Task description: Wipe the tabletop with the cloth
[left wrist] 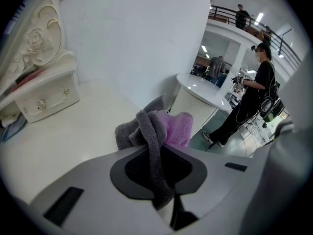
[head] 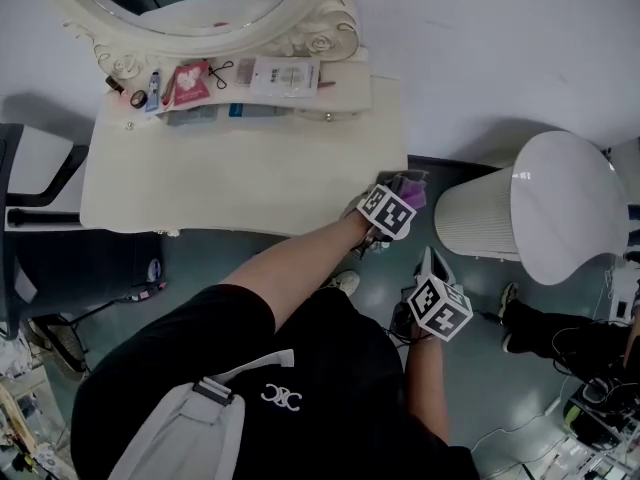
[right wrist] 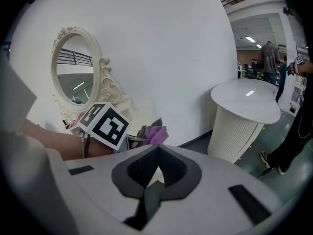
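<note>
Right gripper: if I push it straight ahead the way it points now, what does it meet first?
Most likely the cloth clamped in the left gripper: it sits almost dead ahead of the right gripper, with the white wall behind. Depth is unclear, so it could pass just beside.

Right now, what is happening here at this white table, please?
A person stands at a cream dressing table with a two-jaw gripper in each hand. The left gripper is shut on a grey and purple cloth at the table's near right corner. The right gripper holds nothing, with its jaws together. It hangs off the table, above the floor, beside a white round side table. Small items lie at the back, under the mirror.
</note>
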{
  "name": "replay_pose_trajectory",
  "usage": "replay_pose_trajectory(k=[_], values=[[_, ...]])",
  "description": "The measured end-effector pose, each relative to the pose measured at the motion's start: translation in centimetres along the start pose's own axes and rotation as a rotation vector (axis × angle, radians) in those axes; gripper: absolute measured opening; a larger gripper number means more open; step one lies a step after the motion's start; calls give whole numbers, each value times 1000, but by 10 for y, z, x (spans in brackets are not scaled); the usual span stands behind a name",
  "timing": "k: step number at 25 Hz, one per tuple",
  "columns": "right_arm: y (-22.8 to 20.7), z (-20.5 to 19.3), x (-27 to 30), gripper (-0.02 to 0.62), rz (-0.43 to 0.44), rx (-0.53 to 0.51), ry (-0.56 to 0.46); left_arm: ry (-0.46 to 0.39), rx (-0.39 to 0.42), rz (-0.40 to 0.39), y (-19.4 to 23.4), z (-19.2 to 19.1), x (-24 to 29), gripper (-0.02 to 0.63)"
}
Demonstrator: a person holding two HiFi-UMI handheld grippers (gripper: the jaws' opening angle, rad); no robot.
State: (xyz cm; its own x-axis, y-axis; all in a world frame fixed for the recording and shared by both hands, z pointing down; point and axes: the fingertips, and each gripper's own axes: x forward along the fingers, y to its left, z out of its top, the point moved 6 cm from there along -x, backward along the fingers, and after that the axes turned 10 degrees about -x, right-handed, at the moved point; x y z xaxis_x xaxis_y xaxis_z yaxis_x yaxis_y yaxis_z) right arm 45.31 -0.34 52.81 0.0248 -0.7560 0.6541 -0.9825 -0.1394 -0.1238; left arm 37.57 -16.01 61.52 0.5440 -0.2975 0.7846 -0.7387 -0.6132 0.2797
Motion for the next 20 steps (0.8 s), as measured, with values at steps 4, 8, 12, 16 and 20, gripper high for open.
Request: replay_pose_trajectory(k=[4, 8, 12, 16, 20], values=[[17, 2, 12, 3, 53, -25, 13, -1, -4, -17, 7, -11, -10, 52], [37, 8, 25, 3, 107, -48, 16, -18, -11, -5, 25, -36, -33, 52], [67, 13, 37, 3, 170, -78, 23, -32, -43, 12, 49, -56, -58, 52], [97, 16, 42, 3, 224, -111, 31, -37, -88, 49, 71, -72, -79, 52], [124, 22, 45, 3, 260, -133, 24, -64, -206, 99, 104, -85, -101, 52]])
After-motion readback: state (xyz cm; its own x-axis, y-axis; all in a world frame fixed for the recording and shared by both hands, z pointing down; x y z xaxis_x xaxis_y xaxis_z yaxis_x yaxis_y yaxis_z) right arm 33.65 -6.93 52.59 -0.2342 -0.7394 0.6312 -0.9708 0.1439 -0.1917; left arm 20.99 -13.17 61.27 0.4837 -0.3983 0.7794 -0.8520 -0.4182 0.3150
